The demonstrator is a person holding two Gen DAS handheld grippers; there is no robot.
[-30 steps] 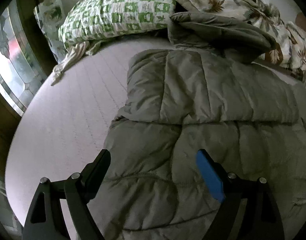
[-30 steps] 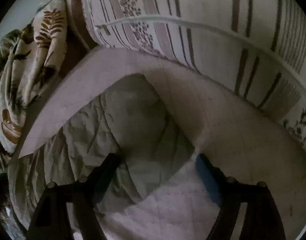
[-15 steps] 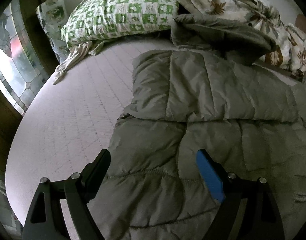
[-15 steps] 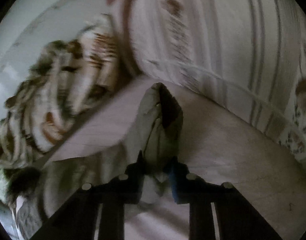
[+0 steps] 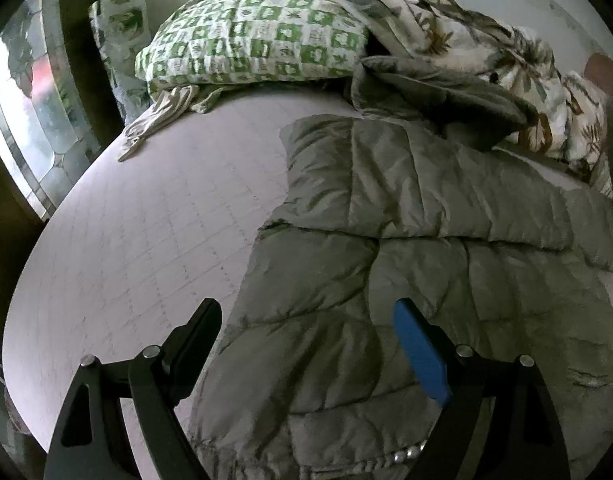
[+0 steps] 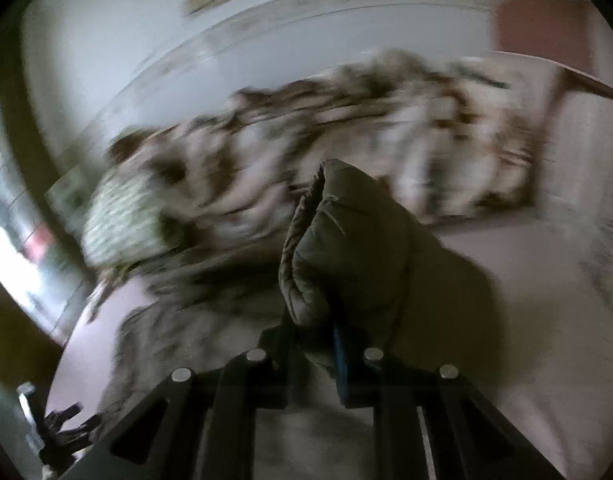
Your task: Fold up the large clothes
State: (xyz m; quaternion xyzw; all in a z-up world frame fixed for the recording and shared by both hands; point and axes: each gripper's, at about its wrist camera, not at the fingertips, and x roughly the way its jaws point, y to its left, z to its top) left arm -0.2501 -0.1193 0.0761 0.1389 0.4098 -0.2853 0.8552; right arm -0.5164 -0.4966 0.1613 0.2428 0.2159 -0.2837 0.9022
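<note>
1. Jacket (image 5: 406, 280): a large grey-green quilted jacket lies spread on the bed, filling the space ahead of the left gripper and running off to its right. One padded part, seemingly a sleeve (image 5: 418, 184), already lies folded across the body, further out from the left gripper.

2. Bed (image 5: 154, 240): the pale gridded sheet shows bare to the left of the left gripper. A patterned blanket (image 5: 486, 48) is heaped along the far edge, well beyond the jacket.

3. Pillow (image 5: 250, 40): a green-checked pillow sits far ahead and left of the left gripper, apart from the jacket.

4. Right gripper (image 6: 312, 344): its jaws are clamped on a thick bunch of the jacket (image 6: 346, 248), which stands up in front of it, lifted clear of the sheet. The background is smeared, so this gripper looks to be swinging.

5. Left gripper (image 5: 306, 344): its jaws stand wide apart, holding nothing, poised over the near part of the jacket close to the hem.

6. Step in hand, as I judge it: the right side of the jacket is being carried over toward the middle for the next fold.

7. What the next move calls for, in my view: lay the lifted part flat across the body so the edges line up, then let go. The left gripper could press the near fabric to keep the puffy layers from sliding.
</note>
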